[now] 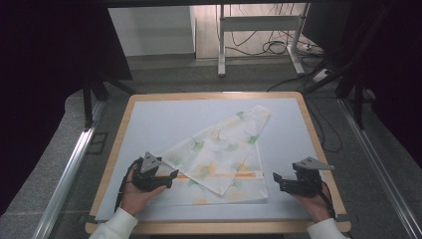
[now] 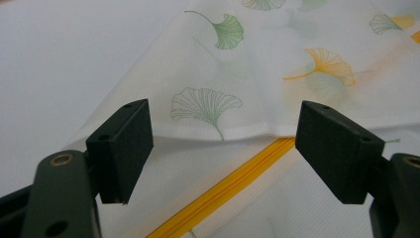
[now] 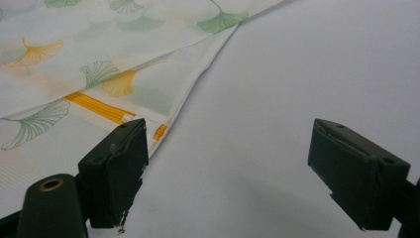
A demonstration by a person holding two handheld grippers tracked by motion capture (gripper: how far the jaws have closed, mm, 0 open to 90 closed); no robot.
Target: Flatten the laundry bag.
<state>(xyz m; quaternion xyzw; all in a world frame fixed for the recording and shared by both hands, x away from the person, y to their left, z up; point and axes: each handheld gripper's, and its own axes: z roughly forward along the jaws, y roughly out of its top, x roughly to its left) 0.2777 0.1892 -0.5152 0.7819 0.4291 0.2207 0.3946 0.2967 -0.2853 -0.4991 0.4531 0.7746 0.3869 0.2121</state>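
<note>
Left gripper view: my left claw (image 2: 223, 148) stands spread wide, nothing between the jaws, which hang just over the cloth (image 2: 257, 84). Ahead, toward 12 o'clock, a folded edge of the white fabric printed with green and orange ginkgo leaves; beneath it, an orange zipper (image 2: 233, 183) running from 7 o'clock up toward 1 o'clock.

Right gripper view: my right claw (image 3: 228, 173) likewise spread, empty, over the bare pale surface (image 3: 322, 64). The cloth's corner (image 3: 148, 99) lies at 10 o'clock, just beside the jaw on that side; the zipper's end (image 3: 159, 132) shows there.

High view: left claw (image 1: 171, 175) at the cloth's 8 o'clock edge, held in my left hand (image 1: 137, 194); right claw (image 1: 276, 180) near the cloth's 4 o'clock corner, apart from it, held in my right hand (image 1: 316, 201). The cloth (image 1: 214, 149), folded over on a slant, lies at the middle of the surface (image 1: 164, 114), its long point reaching toward 1 o'clock. The surface has a wooden rim (image 1: 117, 149). Beyond, at 12 o'clock, the floor, a table frame (image 1: 259, 30) and loose cables (image 1: 273, 47).
</note>
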